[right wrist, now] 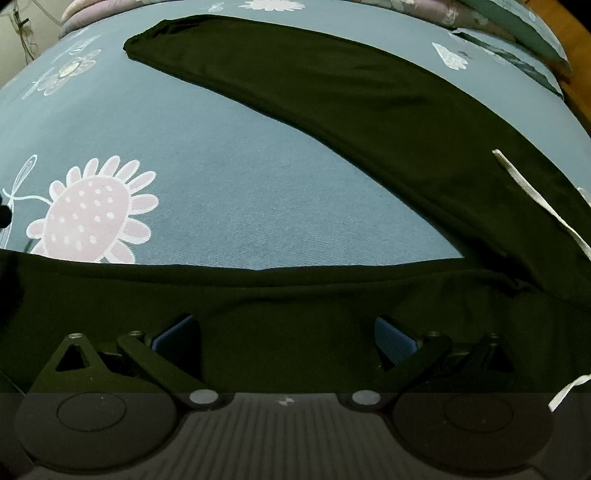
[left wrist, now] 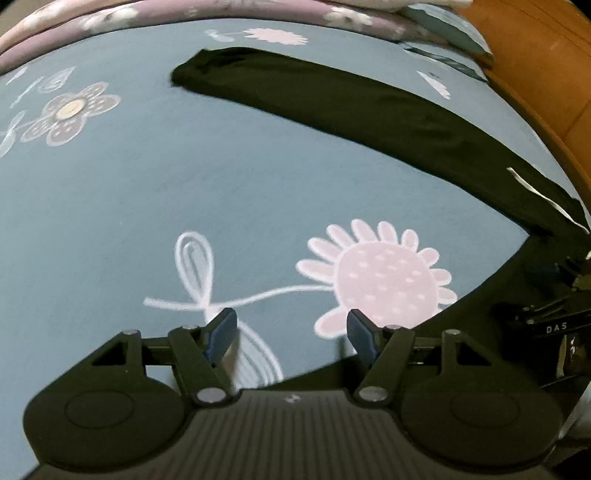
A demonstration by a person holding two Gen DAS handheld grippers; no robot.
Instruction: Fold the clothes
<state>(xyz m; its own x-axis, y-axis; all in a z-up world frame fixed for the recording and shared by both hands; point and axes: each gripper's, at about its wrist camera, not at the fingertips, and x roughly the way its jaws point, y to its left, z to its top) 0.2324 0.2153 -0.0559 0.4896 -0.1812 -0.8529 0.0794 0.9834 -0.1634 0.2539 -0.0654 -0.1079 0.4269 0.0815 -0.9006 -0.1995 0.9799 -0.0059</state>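
A pair of black trousers [right wrist: 369,110] lies spread on a blue flowered bedsheet [right wrist: 240,192], legs splayed in a V. One leg runs to the far left; the other crosses the near edge under my right gripper [right wrist: 284,338], which is open just above the cloth with nothing between its blue pads [right wrist: 393,338]. A white drawstring [right wrist: 535,195] lies at the waist on the right. In the left wrist view the far leg [left wrist: 351,99] stretches across the back, and my left gripper [left wrist: 291,338] is open over bare sheet beside the near leg [left wrist: 480,314].
Pink and grey flowered pillows [left wrist: 184,14] line the far edge of the bed. An orange-brown headboard or wall [left wrist: 546,74] stands at the right. The other gripper's black body [left wrist: 554,317] shows at the right of the left wrist view.
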